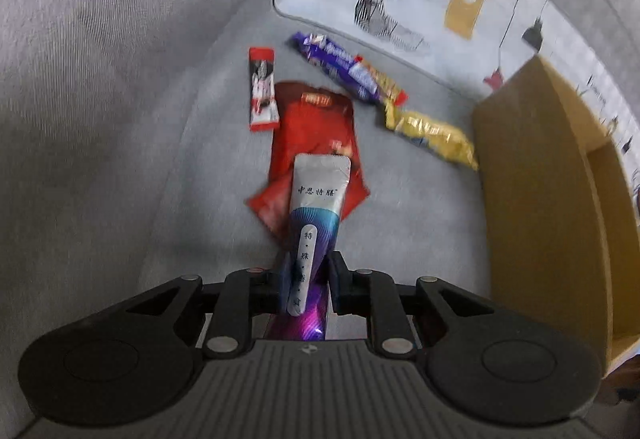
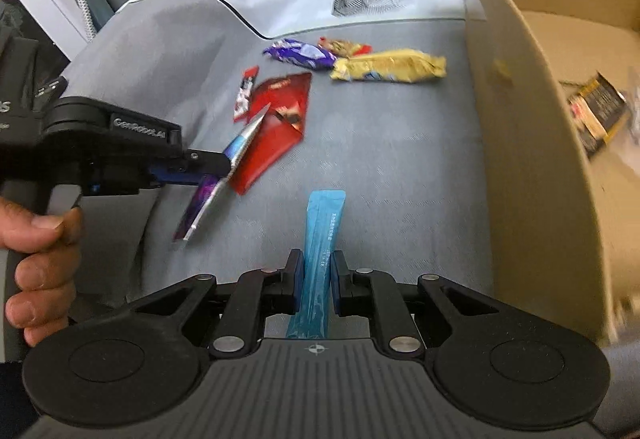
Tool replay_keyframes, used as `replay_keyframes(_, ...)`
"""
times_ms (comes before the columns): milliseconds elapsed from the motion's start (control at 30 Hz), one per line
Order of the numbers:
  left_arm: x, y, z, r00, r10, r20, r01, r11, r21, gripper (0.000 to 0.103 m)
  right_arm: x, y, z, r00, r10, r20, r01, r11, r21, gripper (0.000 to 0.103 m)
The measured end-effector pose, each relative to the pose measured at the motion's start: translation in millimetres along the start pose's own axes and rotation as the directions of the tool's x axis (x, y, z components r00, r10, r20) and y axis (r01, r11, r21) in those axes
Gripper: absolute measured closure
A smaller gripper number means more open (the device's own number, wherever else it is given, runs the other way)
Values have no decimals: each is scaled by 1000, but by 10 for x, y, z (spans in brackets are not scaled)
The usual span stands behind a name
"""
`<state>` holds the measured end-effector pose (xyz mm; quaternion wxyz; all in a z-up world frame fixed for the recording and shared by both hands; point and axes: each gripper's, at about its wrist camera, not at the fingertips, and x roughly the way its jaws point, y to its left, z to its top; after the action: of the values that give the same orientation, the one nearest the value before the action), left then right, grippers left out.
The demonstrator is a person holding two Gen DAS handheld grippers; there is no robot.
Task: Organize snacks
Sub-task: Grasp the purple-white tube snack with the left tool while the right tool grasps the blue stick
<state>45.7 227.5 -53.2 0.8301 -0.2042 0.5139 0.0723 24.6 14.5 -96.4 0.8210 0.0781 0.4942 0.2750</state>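
The jaws of both grippers are closed on slim stick sachets: the left gripper [image 1: 308, 281] clamps a purple-and-silver sachet [image 1: 318, 199] near its lower third, and the right gripper [image 2: 316, 275] clamps a blue sachet [image 2: 322, 235] near its middle. Both sachets are held clear of the grey sofa seat [image 2: 380, 159]. The cardboard box [image 2: 532, 143] stands open on the seat to the right and already holds a dark packet [image 2: 596, 111]; it appears to be the destination. Carry each sachet over the box wall before releasing, right gripper first, since it is nearer. Keep the two grippers apart to avoid collision. Remaining on the seat: a red pouch [image 1: 316, 127], a yellow wrapper [image 2: 392, 67], a purple wrapper [image 2: 302, 54], and a small red-and-white stick [image 1: 262, 89].
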Motion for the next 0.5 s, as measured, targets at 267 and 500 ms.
replay_keyframes(267, 56, -48, -108, 1000, 12, -9, -12, 1000, 9, 76, 201, -70, -20, 999, -30, -23, 30, 1000, 2, 81)
replay_keyframes(500, 95, -65, -84, 998, 67, -5, -67, 997, 42, 71, 285, -60, -60, 997, -55, -60, 52, 997, -60, 72)
